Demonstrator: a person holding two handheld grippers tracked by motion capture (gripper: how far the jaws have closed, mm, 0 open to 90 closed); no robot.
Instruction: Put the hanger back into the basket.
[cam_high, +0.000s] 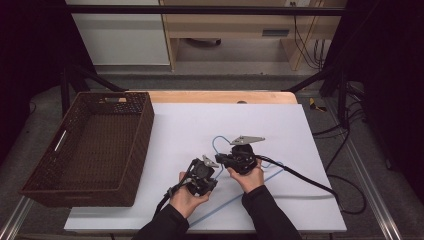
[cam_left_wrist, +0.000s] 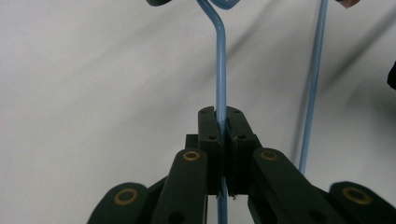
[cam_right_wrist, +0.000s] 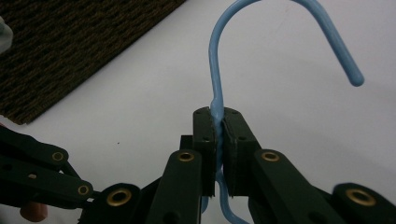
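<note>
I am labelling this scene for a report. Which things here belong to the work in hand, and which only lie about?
In the work:
- blue hanger, gripped by both
- left tongs, shut on its wire
- right tongs, shut on its neck below the hook

Lying about:
- brown basket, left on the table
- white sheet under the hanger

The high view looks forward and down from above the person's side, taking in the whole table (cam_high: 320, 200) with a wicker basket (cam_high: 95, 145) at left. The left gripper view sits close behind its own jaws, looking along them at a blue wire hanger (cam_left_wrist: 220, 70) over the white surface. The right gripper view, equally close, faces the same hanger's hook, with the basket at far left.
</note>
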